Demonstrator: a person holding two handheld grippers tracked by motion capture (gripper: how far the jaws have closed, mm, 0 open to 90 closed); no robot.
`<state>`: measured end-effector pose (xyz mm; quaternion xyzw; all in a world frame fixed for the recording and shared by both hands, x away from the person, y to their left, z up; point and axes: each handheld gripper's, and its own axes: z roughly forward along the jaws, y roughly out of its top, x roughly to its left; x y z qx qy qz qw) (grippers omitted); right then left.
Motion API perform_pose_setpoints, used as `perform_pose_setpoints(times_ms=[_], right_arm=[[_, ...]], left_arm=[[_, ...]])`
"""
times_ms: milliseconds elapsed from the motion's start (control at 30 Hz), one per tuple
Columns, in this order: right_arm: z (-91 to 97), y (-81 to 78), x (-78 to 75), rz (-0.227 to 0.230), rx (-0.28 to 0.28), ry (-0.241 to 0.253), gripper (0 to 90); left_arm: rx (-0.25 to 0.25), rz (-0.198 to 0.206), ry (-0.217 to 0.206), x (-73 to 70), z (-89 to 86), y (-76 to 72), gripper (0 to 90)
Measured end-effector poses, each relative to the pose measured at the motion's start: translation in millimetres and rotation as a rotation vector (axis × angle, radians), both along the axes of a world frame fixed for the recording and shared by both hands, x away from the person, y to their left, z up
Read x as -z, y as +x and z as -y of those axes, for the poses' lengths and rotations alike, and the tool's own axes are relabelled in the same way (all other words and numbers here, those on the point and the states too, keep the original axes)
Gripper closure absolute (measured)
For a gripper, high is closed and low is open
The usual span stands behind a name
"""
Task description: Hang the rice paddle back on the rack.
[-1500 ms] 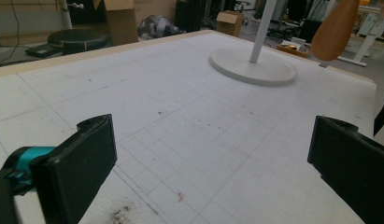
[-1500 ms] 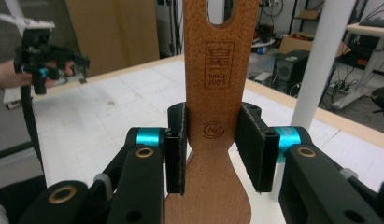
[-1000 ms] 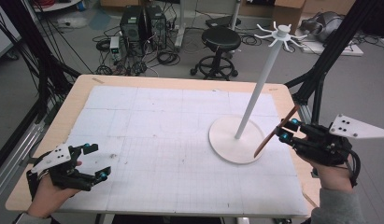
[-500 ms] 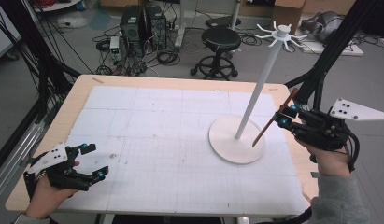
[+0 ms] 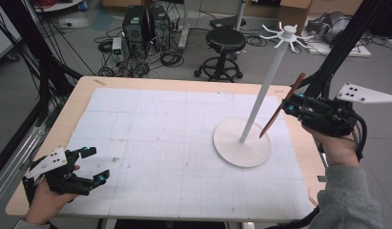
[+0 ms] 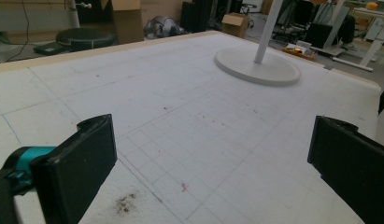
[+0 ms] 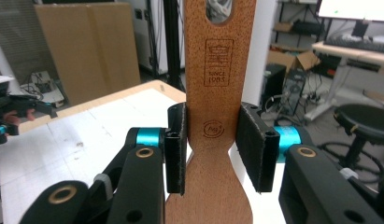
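My right gripper (image 5: 290, 106) is shut on a brown wooden spatula (image 5: 281, 106), held in the air at the table's right side, just right of the white stand's pole (image 5: 263, 90). In the right gripper view the spatula (image 7: 216, 98) stands upright between the two pads (image 7: 177, 148), with its hanging hole at the top and a burnt-in stamp on the handle. The white stand has a round base (image 5: 242, 142) and a hub of short pegs (image 5: 286, 35) on top. My left gripper (image 5: 92, 164) rests open near the table's front left corner, nothing between its jaws.
A white gridded mat (image 5: 174, 143) covers the wooden table (image 5: 84, 93). The stand's base (image 6: 257, 69) shows far ahead in the left gripper view, with small dirt specks (image 6: 125, 203) on the mat close by. A black stool (image 5: 225, 42) and computer boxes (image 5: 143, 24) stand behind the table.
My right gripper has lifted the spatula higher and a little away from the stand's base, toward the pole's upper half. The left gripper has barely moved.
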<state>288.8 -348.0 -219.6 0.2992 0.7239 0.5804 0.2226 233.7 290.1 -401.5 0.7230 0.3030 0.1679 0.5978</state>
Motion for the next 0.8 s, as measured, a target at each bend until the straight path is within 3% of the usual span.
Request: perform_pose_setpoints(times_ms=[800], right_arm=[[16.4,14.5,-28.8,0.056,0.052,-0.007,65.2]], left_arm=[[-0.028,0.000,-0.004,0.3,-9.4,-6.6,1.8]])
